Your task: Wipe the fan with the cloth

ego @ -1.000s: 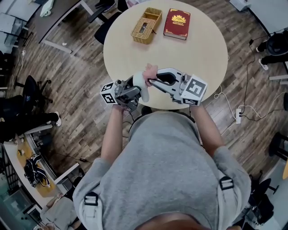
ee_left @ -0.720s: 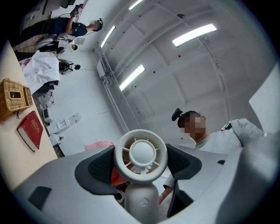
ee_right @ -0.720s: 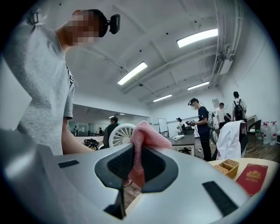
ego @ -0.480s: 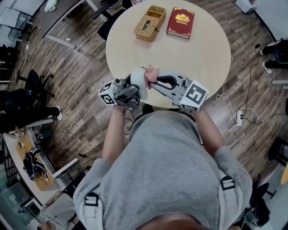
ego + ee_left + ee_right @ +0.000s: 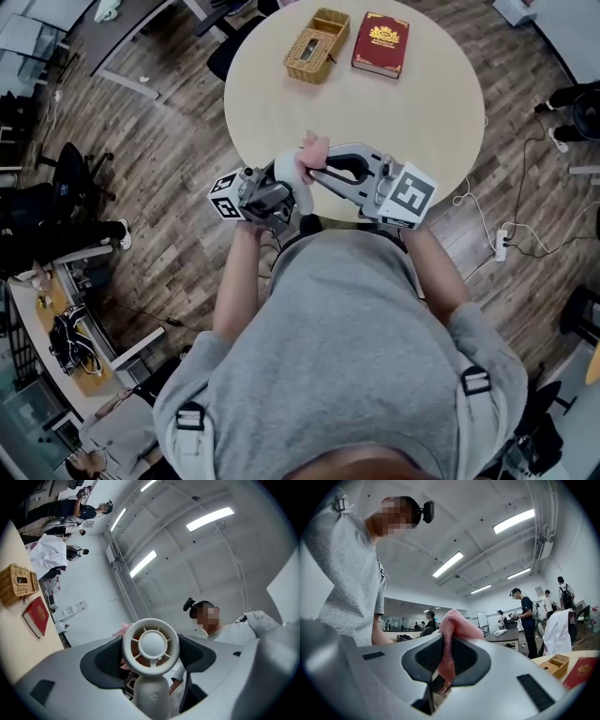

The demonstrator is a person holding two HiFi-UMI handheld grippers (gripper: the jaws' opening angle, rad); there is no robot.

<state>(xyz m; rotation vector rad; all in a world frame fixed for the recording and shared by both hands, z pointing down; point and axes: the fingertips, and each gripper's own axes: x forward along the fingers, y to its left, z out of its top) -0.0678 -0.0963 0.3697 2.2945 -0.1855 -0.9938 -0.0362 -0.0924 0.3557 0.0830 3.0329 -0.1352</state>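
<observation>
At one table point(image 5: 412, 112), one fan point(image 5: 150, 643) clamped in left gripper point(image 5: 151, 660), one pink cloth point(image 5: 457, 625) pinched in right gripper point(image 5: 447, 660)

Pink cloth point(image 5: 314, 150) against white fan point(image 5: 288, 180)

Round table point(image 5: 394, 131) on wood floor point(image 5: 178, 141) — wicker basket point(image 5: 317, 46) and red book point(image 5: 380, 44) side by side near far edge, just apart. White power strip point(image 5: 498, 246) with cable on floor right of table. Black chair point(image 5: 67, 183) well left of table; desk point(image 5: 28, 328) at lower left with black bundle point(image 5: 73, 354) on it. In right gripper view: strip lights point(image 5: 513, 521) on ceiling, standing person point(image 5: 527, 616) in dark shirt, white garment point(image 5: 559, 632) draped near table — more people farther back.
</observation>
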